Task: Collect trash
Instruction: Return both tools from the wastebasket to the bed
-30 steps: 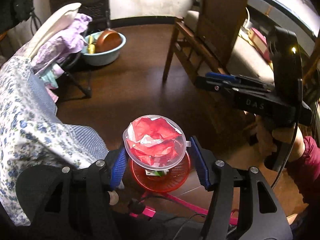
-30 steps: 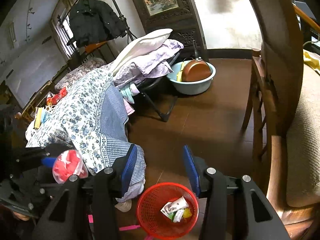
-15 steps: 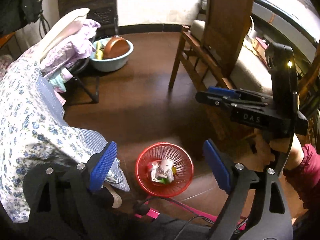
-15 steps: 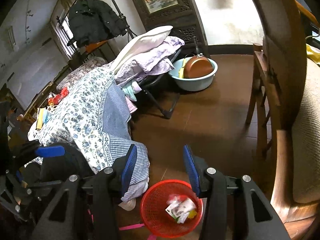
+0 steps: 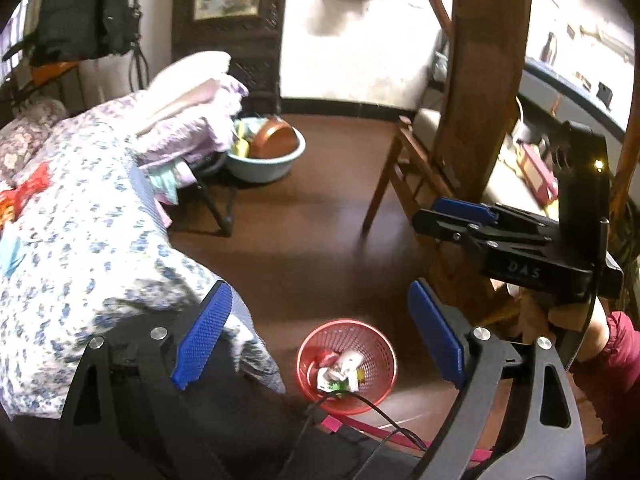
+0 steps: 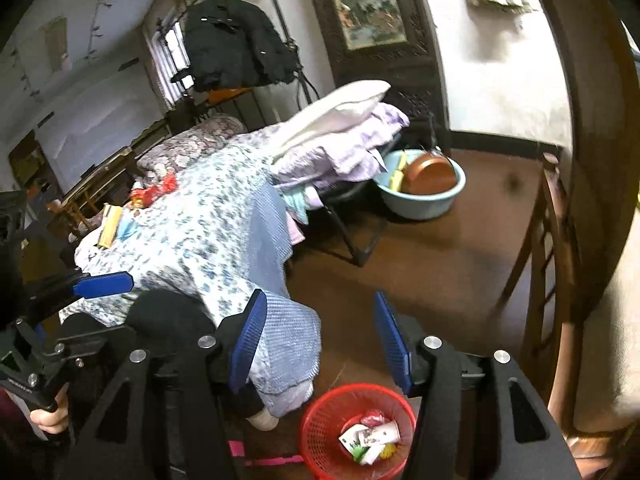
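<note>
Over the red bin both my grippers tilt down: left gripper just spread wide, right gripper opening too, both empty.

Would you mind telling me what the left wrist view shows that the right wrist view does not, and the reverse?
Only the left wrist view shows the right gripper from the side, with the dark red sleeve of the hand that holds it. Only the right wrist view shows the yellow box on the bed and the left gripper at the frame's left edge. Both show the red basket with trash in it, the floral bedspread, the blue basin and the wooden chair.
</note>
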### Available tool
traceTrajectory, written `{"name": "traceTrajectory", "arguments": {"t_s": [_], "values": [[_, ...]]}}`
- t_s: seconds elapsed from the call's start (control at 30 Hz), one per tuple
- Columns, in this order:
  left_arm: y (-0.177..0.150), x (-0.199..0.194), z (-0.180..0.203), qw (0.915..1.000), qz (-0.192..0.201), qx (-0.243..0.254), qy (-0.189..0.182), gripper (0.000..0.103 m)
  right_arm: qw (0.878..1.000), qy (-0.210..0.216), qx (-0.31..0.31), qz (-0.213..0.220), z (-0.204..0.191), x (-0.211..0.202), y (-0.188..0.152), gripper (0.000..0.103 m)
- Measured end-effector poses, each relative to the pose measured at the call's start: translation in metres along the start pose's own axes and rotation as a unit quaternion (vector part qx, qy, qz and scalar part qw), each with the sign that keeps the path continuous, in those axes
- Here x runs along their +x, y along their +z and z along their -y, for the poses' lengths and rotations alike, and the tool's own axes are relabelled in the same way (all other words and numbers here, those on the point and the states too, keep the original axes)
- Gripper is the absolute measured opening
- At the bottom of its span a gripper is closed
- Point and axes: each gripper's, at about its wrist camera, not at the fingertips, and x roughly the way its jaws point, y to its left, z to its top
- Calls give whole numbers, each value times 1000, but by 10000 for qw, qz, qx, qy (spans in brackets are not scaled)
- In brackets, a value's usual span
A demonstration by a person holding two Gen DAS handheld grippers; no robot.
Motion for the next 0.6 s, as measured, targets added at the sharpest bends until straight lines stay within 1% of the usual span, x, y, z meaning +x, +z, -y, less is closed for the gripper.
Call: {"name": "traceTrajectory", "arguments": {"t_s": [0.27,0.43,0.6], "values": [[-8,-55,-39,9966,608,-505,238,92,9976,247,-573,299,-64,-20,26,68],[-21,-83,-72,9911,874,-934,370,93,9954,407,-810,308,-103,-22,34,73],[-35,-104,-110,9823,1089,-1392,614,93,9931,563,-999,262,-141,-21,36,78]]}}
